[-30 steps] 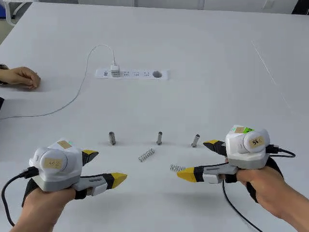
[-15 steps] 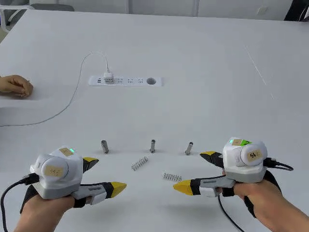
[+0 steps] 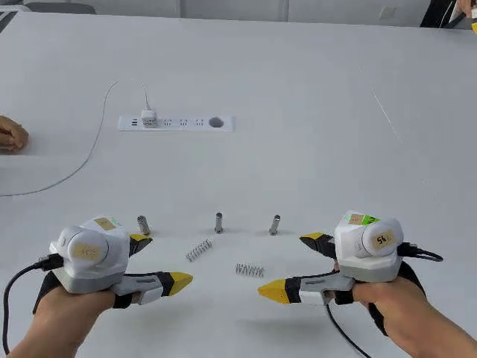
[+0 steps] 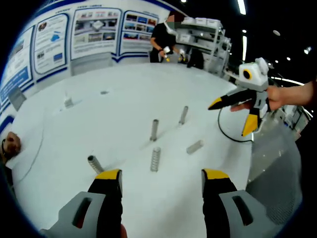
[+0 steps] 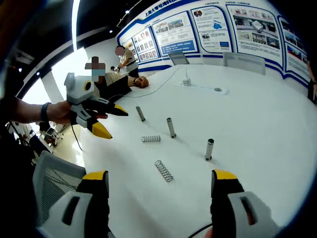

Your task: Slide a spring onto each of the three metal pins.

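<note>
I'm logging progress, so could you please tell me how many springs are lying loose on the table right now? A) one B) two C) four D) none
B: one loose spring and a second spring lie flat on the table, just in front of the row of pins.

Left gripper (image 3: 162,259), right gripper (image 3: 289,263): white rounded housings, tan stickers affixed on side and top, green light seen on top. Jaws black, tipped yellow. Black cable (image 3: 26,270) attached at rear of each. Black straps (image 3: 46,292) worn across hands. Dark band (image 5: 45,111) worn on left wrist.
</note>
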{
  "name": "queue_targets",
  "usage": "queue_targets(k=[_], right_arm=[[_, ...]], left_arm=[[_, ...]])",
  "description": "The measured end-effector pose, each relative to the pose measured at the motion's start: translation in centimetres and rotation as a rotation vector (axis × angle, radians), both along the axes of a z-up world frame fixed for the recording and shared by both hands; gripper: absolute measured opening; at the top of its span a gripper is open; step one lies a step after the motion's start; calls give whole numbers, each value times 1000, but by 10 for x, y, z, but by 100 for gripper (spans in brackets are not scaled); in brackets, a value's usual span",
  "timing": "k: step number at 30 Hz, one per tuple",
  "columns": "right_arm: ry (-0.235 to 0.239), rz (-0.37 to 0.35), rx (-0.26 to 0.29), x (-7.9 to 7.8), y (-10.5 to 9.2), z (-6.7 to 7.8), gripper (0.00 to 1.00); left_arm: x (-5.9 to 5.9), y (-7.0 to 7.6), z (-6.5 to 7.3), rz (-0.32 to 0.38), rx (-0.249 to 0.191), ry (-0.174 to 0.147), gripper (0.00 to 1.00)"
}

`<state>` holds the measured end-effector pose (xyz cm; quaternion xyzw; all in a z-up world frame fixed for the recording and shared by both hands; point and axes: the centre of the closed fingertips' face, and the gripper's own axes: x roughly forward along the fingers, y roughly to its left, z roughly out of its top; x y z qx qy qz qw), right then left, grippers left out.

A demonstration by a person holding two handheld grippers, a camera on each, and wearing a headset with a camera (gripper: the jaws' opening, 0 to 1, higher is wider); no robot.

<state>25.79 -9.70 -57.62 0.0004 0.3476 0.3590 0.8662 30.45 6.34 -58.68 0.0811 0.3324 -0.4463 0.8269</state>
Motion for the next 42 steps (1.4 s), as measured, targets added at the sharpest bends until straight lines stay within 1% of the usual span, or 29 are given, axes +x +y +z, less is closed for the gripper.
queue_targets(k=[3,7,12,19,27,37,39,42], right_arm=[[2,0,-2,-2,-2,-1,87],[7,-9,6,-6,-5,-1,87],[20,-12,5,-10,-7,-5,86],[28,-19,10,-14,-10,-6,86],[46,-32,18,-19,-13,-10,86],[60,-32,25,-21,-11,-14,85],[64,-26,31,-22,-9,-14,85],[66,-11,27,-23,-5,-16,85]], left_arm=[[1,-5,-3,-12,4,3,66],[4,-15,-10,-33,12,14,65],[10,-23,-19,-51,22,20,64],[13,-29,-37,-68,44,41,63],[15,-33,-55,-59,49,76,60],[16,-34,-65,-64,71,77,52],[18,-32,-66,-62,84,59,49],[20,-32,-66,-60,89,47,44]])
